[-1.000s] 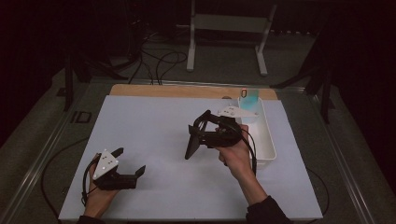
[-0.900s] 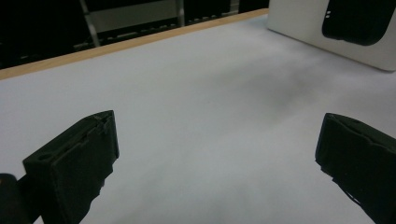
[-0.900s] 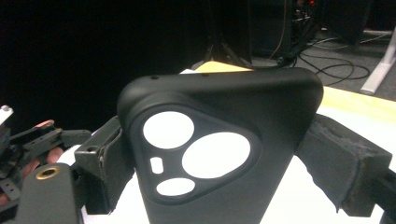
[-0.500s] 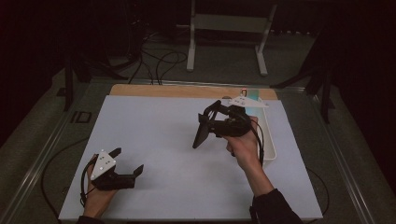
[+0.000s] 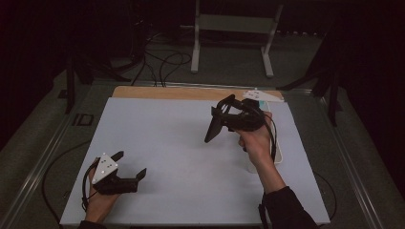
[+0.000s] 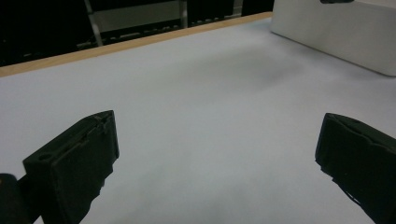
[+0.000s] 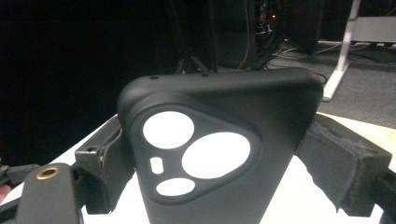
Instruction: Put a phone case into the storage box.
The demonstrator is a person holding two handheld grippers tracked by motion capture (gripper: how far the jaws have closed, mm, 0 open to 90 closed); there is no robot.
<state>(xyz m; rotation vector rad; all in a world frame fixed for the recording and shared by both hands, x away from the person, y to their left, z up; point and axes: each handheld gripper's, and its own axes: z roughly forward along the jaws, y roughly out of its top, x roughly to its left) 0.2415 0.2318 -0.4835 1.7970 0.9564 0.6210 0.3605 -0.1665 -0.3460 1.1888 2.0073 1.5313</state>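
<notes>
One white bin (image 5: 278, 153) stands at the mat's right edge, mostly hidden behind the right forearm; its contents cannot be told. One black phone case (image 7: 219, 149) (three camera cut-outs, one small slot) is clamped between the jaws of the right gripper (image 5: 224, 119), held above the mat. The left gripper (image 5: 128, 167) rests near the front-left corner, jaws wide apart, holding nothing.

We note the phone case (image 7: 219, 154) as matt black, smooth, rubbery-looking plastic. The right gripper (image 5: 224, 119) clamping it has rough, fuzzy-edged pads (image 7: 343, 163). Below the case, the table sheet (image 5: 167, 143) looks matt white; behind it runs a bare wooden edge (image 5: 167, 92). The white bin (image 6: 345, 28) looks like smooth matt plastic.
</notes>
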